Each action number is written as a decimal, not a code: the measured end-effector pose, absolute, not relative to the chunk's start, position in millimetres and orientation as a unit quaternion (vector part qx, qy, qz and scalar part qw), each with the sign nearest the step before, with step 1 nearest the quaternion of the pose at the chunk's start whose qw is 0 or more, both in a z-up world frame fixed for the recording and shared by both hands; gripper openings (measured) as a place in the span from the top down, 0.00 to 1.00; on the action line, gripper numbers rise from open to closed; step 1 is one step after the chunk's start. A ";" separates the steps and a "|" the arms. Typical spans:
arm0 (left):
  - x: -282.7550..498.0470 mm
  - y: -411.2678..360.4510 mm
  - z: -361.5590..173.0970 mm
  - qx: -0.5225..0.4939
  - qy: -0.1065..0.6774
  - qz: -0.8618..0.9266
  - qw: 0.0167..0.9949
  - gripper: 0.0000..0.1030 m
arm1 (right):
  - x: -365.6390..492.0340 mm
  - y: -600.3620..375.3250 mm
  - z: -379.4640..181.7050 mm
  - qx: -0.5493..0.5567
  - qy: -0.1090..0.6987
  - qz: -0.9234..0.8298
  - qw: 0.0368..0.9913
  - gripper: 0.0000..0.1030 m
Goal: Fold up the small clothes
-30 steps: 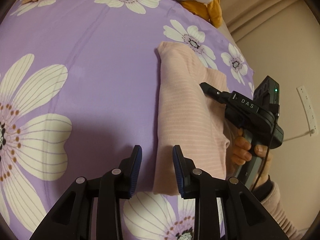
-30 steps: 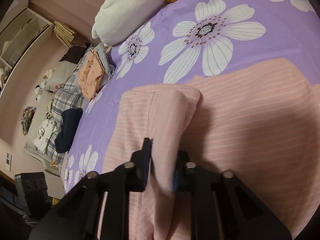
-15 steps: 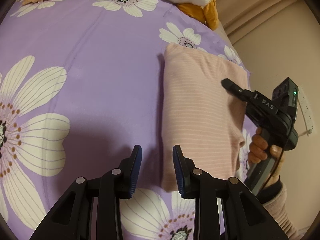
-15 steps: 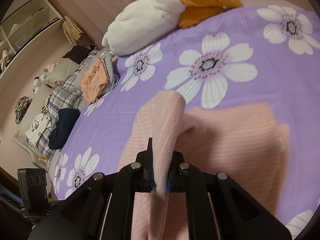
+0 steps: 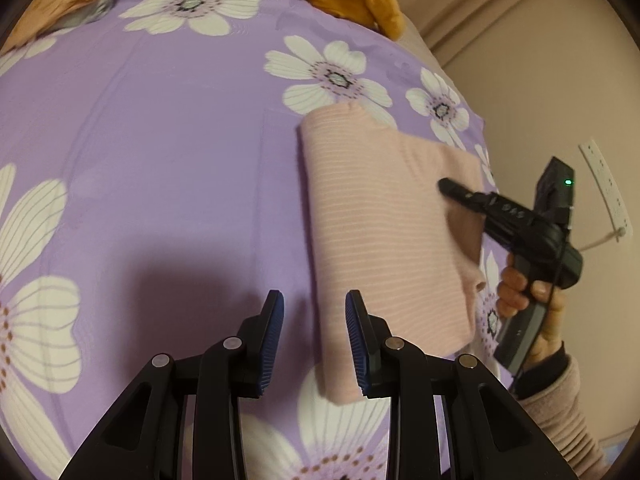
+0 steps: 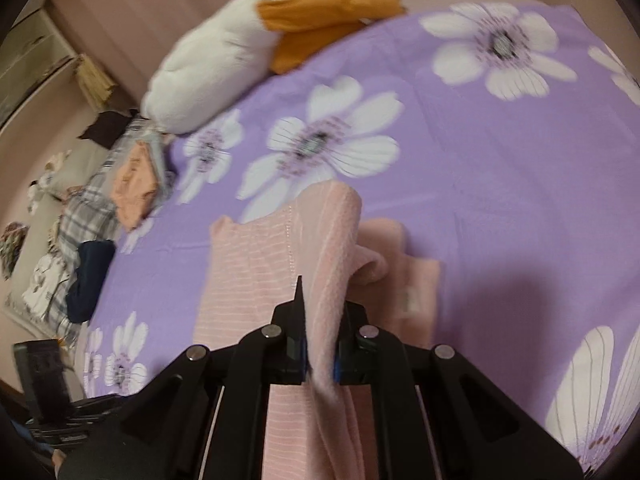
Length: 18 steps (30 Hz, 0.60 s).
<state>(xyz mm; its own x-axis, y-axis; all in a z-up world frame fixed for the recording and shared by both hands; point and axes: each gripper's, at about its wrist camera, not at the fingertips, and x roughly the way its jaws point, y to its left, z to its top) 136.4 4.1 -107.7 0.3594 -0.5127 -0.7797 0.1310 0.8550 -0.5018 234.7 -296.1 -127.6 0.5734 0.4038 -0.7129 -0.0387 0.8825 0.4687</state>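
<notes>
Right gripper [image 6: 320, 354] clamps a lifted edge of the pink striped garment [image 5: 384, 240], raised so it can carry over for a fold. The garment's remaining part lies on the purple floral bedsheet [image 5: 160, 140]. Left gripper [image 5: 314, 336] hangs parted and empty beside its near corner, free to assist.
</notes>
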 end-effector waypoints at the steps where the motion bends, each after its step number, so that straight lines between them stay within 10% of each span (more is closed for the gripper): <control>1: 138.4 -1.2 -106.8 -0.175 0.530 -0.204 0.804 0.72 | 234.3 -299.2 -132.3 0.209 0.446 0.125 0.861 0.91; 18: 195.0 -49.3 -89.8 -0.115 0.480 -0.225 0.840 0.72 | 219.3 -321.3 -97.6 0.140 0.383 0.070 0.910 0.78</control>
<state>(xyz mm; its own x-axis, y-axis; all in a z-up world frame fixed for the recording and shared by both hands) 195.0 -49.3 -89.8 0.4369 -0.4889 -0.7551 0.2680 0.8720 -0.4095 219.3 -321.3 -97.6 0.6972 0.2356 -0.6771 -0.0210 0.9508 0.3092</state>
